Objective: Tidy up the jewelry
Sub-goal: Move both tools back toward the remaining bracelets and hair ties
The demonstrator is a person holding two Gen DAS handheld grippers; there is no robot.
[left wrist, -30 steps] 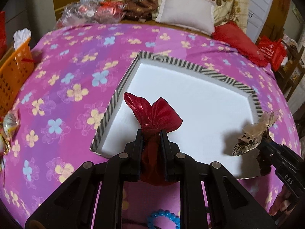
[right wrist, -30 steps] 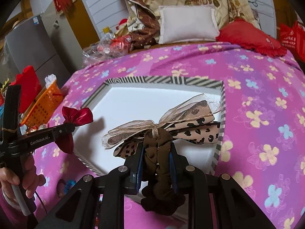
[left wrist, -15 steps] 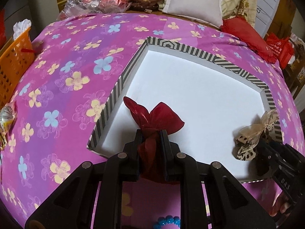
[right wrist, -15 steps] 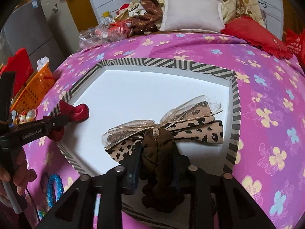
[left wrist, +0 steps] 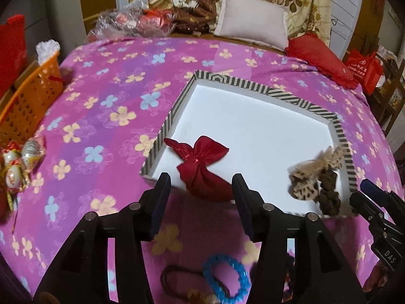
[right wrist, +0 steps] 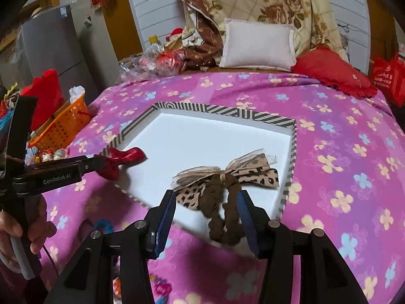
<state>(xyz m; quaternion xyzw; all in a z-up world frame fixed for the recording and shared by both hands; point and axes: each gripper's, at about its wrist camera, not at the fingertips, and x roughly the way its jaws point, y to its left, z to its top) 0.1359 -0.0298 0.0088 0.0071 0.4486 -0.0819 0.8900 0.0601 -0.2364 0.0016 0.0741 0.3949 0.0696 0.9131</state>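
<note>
Both hand-held grippers (left wrist: 201, 185) (right wrist: 206, 205) just spread; red bow (left wrist: 200, 164) and leopard bow (right wrist: 227, 177) released into striped tray (left wrist: 336, 131); bracelets on bed next.

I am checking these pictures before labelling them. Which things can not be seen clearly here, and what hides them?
- Left wrist view: the blue bead bracelet and dark hair tie are blurred and partly behind the left gripper.
- Right wrist view: the brown scrunchie has its lower loop blurred and its right edge behind a blue finger pad.
- Right wrist view: colourful small items at the bottom edge are too blurred to name.
</note>
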